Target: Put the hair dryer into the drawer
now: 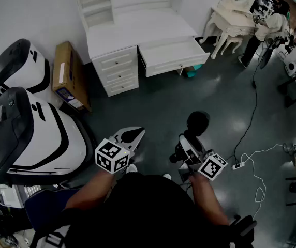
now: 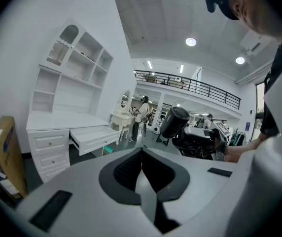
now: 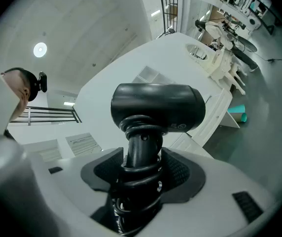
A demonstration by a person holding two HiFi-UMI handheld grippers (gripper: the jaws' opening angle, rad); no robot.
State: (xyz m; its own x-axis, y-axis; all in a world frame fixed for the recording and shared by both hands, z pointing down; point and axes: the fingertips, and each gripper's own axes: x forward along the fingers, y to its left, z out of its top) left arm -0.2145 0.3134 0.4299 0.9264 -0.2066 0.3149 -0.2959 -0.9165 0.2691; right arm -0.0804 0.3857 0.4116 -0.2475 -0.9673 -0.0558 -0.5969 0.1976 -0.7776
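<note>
A black hair dryer point(image 1: 197, 122) with its cord wound round the handle stands up between the jaws of my right gripper point(image 1: 189, 148), which is shut on the handle. In the right gripper view the dryer's barrel point(image 3: 156, 107) lies crosswise above the pads point(image 3: 180, 172). My left gripper point(image 1: 132, 135) hangs beside it to the left, shut with nothing held; its pads point(image 2: 131, 169) meet. Across the grey floor stands the white desk point(image 1: 137, 30), its wide drawer point(image 1: 174, 56) pulled open. The left gripper view shows the same open drawer point(image 2: 94, 138) and the dryer point(image 2: 174, 121).
A brown cardboard box point(image 1: 68, 74) leans left of the desk's small drawers point(image 1: 118, 71). Large white-and-black machines point(image 1: 29, 133) fill the left. A power strip with white cable point(image 1: 237, 165) lies on the floor at the right. A person point(image 1: 269, 27) stands by a vanity table point(image 1: 231, 19).
</note>
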